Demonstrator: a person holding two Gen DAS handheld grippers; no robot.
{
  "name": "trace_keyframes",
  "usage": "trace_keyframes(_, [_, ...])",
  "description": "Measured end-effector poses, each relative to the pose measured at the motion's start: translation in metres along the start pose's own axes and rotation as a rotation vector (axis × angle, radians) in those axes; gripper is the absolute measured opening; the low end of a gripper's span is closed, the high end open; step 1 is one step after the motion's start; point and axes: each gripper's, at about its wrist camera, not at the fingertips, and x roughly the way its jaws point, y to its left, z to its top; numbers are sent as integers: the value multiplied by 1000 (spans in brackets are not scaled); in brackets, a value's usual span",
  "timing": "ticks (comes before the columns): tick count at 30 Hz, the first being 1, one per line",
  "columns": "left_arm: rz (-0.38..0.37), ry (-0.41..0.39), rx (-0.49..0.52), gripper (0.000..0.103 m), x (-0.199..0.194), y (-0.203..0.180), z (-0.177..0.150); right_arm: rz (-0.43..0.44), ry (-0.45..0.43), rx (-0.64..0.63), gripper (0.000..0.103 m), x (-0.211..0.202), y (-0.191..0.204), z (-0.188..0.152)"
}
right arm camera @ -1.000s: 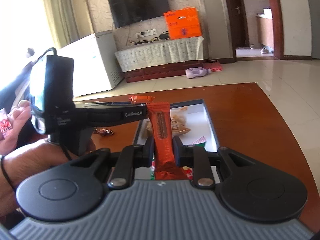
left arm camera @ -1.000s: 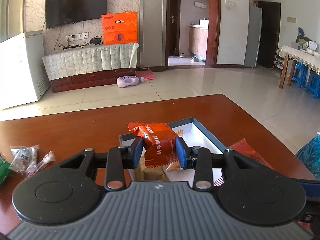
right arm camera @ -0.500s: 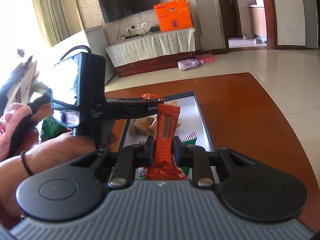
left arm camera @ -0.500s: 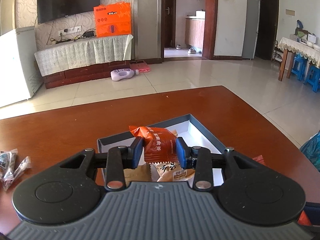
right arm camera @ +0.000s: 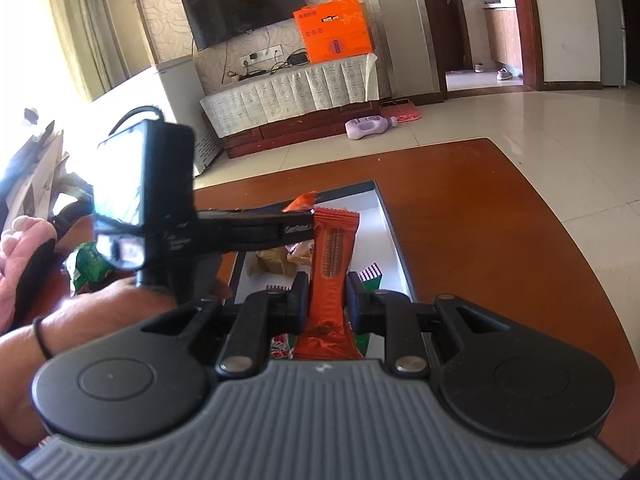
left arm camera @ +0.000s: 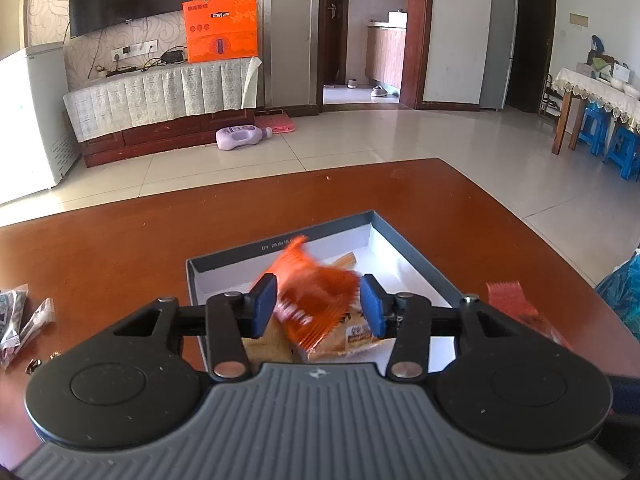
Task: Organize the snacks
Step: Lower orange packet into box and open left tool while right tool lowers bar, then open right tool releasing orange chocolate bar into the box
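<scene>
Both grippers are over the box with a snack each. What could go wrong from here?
1. The left gripper is opening; its blurred orange snack packet looks tilted and may land propped on the brown packets below rather than flat.
2. The right gripper, shut on the upright orange wafer bar, sits close beside the left; they may collide above the dark-rimmed white box.
</scene>
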Motion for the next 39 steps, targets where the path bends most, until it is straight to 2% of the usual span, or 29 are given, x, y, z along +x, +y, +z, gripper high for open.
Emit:
trace_keyframes(8, [-8,1,16,60,-8,9,-11,7,0,30,23,6,-3,-1])
trace_keyframes(15, [-35,-13,20,60,-27,16,-27,16,-1,90,23,21,-8,0])
trace_keyframes(21, [-56,-17,18,60,-49,21,-53,16,-4,95,23,35,-3,2])
trace_keyframes(28, [-62,-24,-1,61,-73,39,-64,-21,-14,45,23,48,10,0])
trace_keyframes(39, [-62,-46,-29,64,-95,58,-68,-50,35,-1,23,72,16,0])
